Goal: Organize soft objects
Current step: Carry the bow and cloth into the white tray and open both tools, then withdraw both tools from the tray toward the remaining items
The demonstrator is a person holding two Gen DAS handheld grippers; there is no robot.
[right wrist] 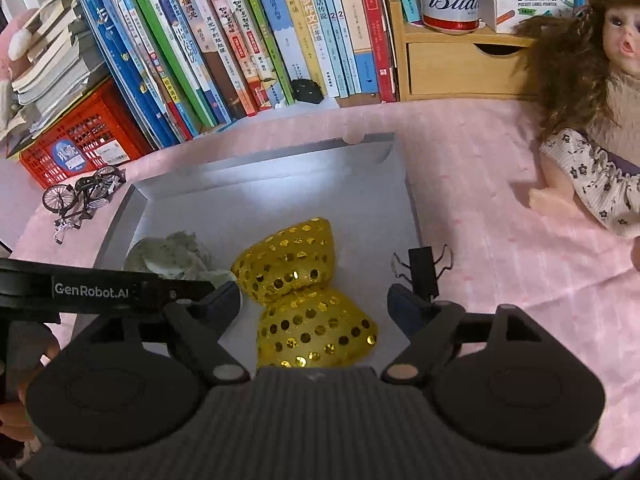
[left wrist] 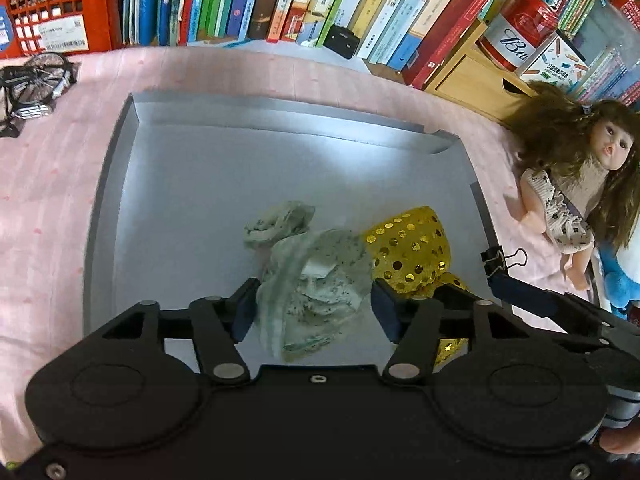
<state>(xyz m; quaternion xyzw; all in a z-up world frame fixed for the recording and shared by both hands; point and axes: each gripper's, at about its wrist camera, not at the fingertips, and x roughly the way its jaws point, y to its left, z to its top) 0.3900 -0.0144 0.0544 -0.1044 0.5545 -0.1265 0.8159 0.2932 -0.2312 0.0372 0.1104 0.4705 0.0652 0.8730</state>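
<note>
The left gripper (left wrist: pixel 314 308) is standing partly apart over the grey tray (left wrist: pixel 104 208), a crumpled green-speckled cloth (left wrist: pixel 312 276) lying between its fingers (left wrist: pixel 244 308); whether the pads are touching it is unclear. The right gripper (right wrist: pixel 316 308) is gaping wide, holding nothing, with the gold sequin bow (right wrist: pixel 304 284) lying in the tray beneath it. Both are pointing steeply down. The tray is sitting on the pink-covered table (right wrist: pixel 500 208), a doll (right wrist: pixel 592 120) lying beside it.
</note>
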